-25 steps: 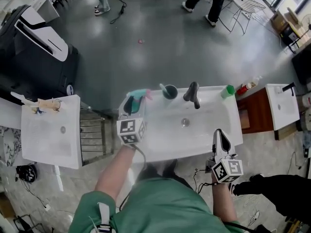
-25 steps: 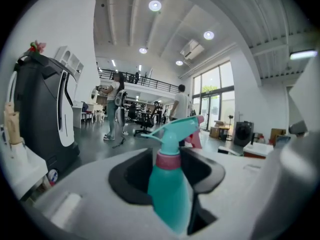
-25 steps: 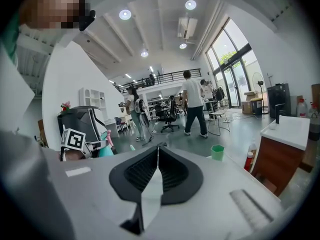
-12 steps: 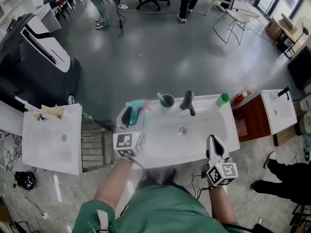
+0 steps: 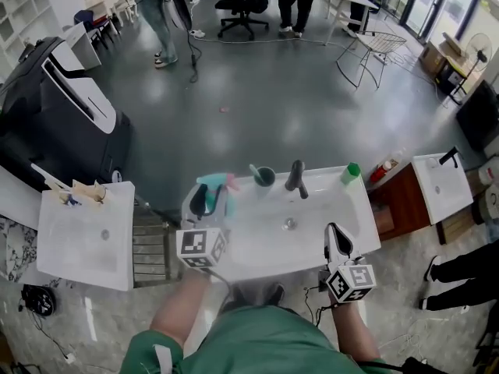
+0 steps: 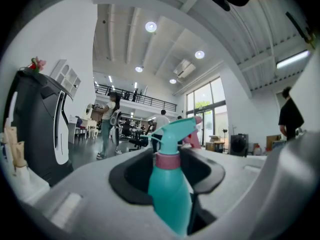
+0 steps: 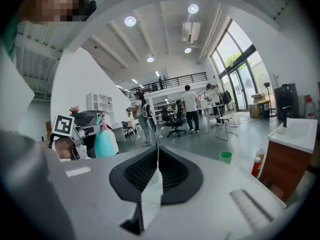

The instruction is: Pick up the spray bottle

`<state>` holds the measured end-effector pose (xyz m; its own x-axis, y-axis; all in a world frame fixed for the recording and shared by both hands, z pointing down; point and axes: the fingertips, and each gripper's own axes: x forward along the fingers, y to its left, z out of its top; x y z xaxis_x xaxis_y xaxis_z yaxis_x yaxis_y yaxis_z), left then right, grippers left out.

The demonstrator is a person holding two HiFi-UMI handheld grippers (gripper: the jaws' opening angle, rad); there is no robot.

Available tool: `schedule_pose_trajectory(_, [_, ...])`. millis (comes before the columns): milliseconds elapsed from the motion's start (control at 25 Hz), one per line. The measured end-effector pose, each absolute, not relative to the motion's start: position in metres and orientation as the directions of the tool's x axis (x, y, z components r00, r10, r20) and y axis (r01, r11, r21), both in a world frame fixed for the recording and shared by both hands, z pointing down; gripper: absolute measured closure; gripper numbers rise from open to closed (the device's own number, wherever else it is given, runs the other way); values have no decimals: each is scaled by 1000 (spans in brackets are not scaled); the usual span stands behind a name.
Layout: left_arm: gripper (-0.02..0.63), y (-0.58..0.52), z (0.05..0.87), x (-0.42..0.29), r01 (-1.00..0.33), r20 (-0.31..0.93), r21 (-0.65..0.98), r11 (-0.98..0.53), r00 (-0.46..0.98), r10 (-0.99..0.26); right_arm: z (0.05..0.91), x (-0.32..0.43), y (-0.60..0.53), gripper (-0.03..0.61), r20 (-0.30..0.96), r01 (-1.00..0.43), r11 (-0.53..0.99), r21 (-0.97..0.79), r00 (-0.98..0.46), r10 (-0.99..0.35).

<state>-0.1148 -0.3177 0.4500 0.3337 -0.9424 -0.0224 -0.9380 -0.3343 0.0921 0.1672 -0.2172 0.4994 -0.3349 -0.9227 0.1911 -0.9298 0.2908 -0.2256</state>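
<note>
The teal spray bottle [image 5: 221, 182] with a pink collar and teal trigger head is held upright in my left gripper [image 5: 208, 197], over the left end of the white sink [image 5: 265, 236]. In the left gripper view the bottle [image 6: 170, 199] stands between the dark pads, which press on its body below the collar; my left gripper [image 6: 169, 176] is shut on it. My right gripper [image 5: 336, 238] hovers at the sink's front right edge. In its own view my right gripper [image 7: 154, 170] has its pads together with nothing between them, and the bottle [image 7: 104, 142] shows at the left.
A black faucet [image 5: 295, 179] and a green cup with a brush [image 5: 263, 177] stand at the sink's back rim. A small green cup [image 5: 351, 173] sits at the back right, a red bottle [image 5: 382, 167] on the wooden cabinet beyond. Another white basin [image 5: 82, 236] lies left.
My left gripper has risen with the spray bottle in it, staying over the sink's left end. My right gripper has shifted only slightly. People in the background have moved.
</note>
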Motion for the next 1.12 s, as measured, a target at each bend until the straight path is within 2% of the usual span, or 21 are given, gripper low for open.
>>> schedule_pose_trajectory(600, [449, -284, 391, -110, -933, -125, 77, -351, 341, -932, 473, 161, -213, 574, 143, -920, 329, -214, -363, -921])
schedule_pose_trajectory(1120, [453, -271, 368, -108, -939, -160, 64, -337, 323, -933, 455, 159, -221, 574, 112, -911, 369, -182, -392, -913])
